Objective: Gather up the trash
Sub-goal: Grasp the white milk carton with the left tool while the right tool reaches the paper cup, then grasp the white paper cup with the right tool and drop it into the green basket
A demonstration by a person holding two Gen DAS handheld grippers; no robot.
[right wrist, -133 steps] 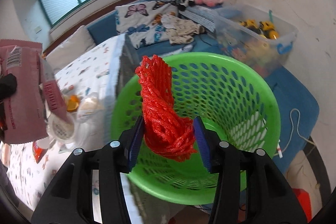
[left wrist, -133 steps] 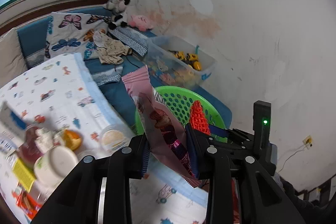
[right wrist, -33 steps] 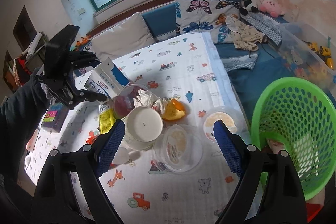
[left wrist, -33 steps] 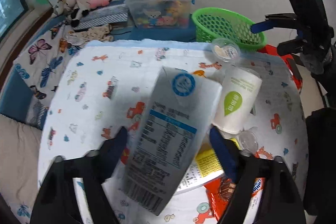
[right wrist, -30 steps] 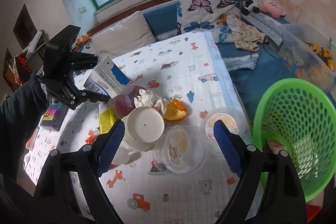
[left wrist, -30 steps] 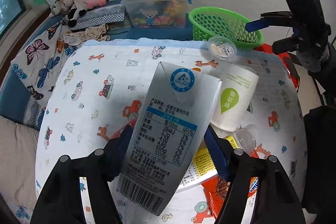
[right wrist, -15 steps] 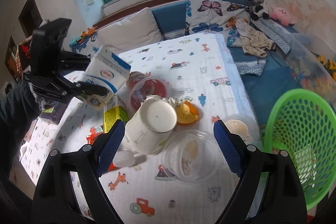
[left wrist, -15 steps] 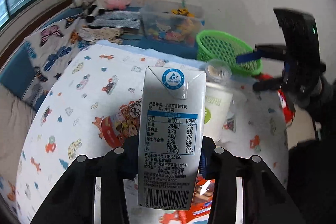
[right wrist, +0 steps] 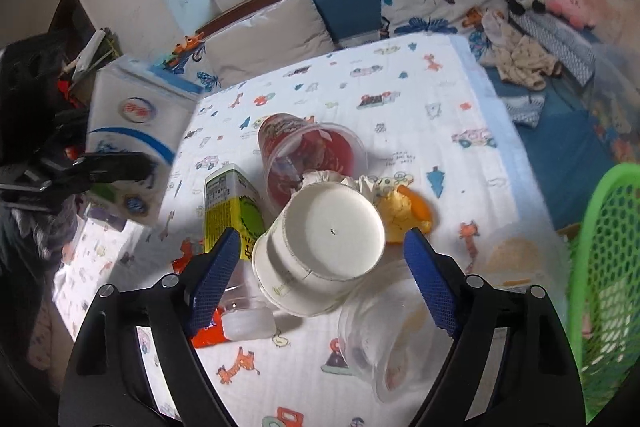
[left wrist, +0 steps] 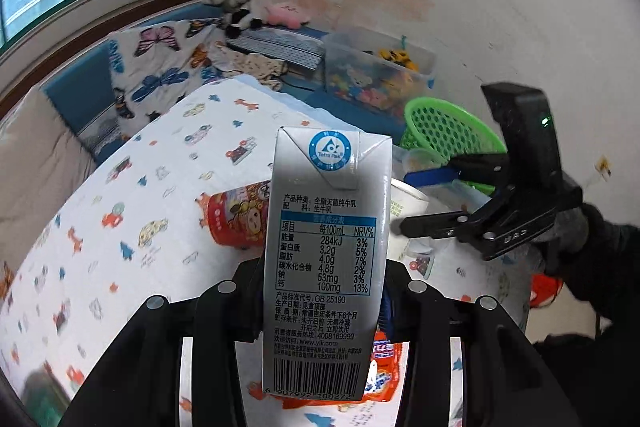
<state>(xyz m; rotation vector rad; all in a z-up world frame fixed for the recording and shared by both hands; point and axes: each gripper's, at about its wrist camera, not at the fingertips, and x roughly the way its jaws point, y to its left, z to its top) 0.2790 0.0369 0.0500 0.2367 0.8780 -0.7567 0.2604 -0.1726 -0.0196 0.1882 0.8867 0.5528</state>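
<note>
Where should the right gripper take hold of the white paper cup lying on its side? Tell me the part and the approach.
Grip the white paper cup across its round side wall just behind the base, coming from above and from the base end. It lies tipped with the flat base facing the right gripper, whose closing jaws already straddle it without touching. The yellow carton crowds the left pad.
</note>
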